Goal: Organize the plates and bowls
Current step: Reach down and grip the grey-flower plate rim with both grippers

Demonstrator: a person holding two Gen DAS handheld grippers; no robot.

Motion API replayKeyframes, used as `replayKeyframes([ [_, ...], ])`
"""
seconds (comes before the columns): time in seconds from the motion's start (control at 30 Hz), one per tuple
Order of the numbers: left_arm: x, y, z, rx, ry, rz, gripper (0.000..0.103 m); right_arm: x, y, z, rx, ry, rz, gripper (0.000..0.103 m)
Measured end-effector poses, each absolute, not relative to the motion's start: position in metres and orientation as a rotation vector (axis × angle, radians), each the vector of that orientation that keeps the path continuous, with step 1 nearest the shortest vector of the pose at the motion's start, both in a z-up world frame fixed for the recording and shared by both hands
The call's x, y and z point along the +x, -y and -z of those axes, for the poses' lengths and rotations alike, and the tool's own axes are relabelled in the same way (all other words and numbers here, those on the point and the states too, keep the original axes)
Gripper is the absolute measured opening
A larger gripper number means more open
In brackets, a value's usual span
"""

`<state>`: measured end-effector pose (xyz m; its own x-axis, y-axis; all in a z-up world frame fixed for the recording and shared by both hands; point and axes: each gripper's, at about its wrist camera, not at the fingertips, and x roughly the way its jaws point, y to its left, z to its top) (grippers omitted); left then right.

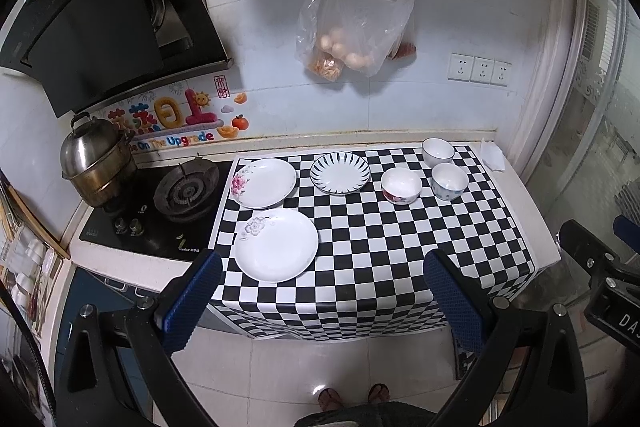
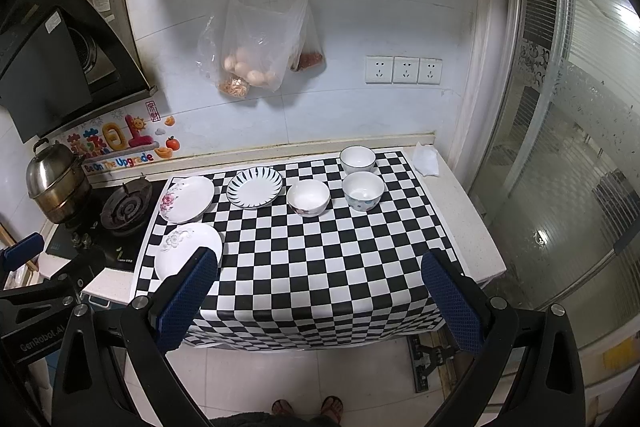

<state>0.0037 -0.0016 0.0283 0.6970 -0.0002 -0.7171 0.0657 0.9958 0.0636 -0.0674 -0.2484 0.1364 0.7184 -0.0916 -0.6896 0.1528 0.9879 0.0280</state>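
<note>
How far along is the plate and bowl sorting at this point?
Nothing looks done: three plates, the near white one, the pink-flower one and the blue-striped one, lie separately, and three bowls stand unstacked. Nothing is in hand: the left gripper and right gripper are open, short of the counter. All stacking remains.

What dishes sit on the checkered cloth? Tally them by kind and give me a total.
Plates: 3, the pink-flower plate, the blue-striped plate and the grey-flower plate.
Bowls: 3, the red-flower bowl, the blue-flower bowl and the blue-rimmed bowl.
Total: 6.
</note>
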Motion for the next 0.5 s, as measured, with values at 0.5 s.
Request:
replayKeyframes([
  [0.5,0.094,-0.078,0.08,-0.026,-0.959,-0.247,0.103,0.039,0.25,-0.008,0.244,-0.925,-0.186,0.103],
])
